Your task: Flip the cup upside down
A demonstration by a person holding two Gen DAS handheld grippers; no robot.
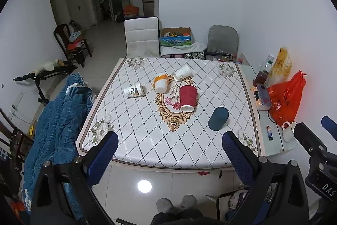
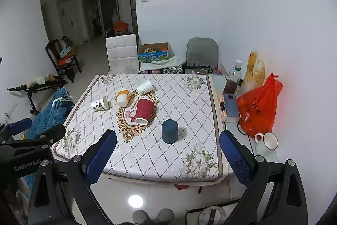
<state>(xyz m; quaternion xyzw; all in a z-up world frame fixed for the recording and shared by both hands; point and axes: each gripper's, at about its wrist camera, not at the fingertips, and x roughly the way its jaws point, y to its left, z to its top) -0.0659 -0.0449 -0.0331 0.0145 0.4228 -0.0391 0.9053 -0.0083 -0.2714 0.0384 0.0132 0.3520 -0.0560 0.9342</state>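
Observation:
Several paper cups lie on the table [image 1: 147, 140]. A red cup [image 1: 188, 98] lies on its side, mouth toward me; it also shows in the right wrist view [image 2: 143, 109]. A dark teal cup [image 1: 218, 121] stands upside down, also seen in the right wrist view [image 2: 170, 131]. An orange-and-white cup [image 1: 160, 82], a plain white cup [image 1: 182, 73] and a printed white cup [image 1: 134, 90] lie on their sides. My left gripper [image 1: 168, 153] and my right gripper [image 2: 168, 151] are open and empty, held back above the table's near edge.
A side shelf [image 1: 273, 136] on the right holds a white mug [image 2: 266, 143], a red plastic bag [image 2: 258, 109], bottles and a phone. A blue quilt [image 1: 56, 126] lies left of the table. Chairs [image 1: 141, 36] and a box stand behind it.

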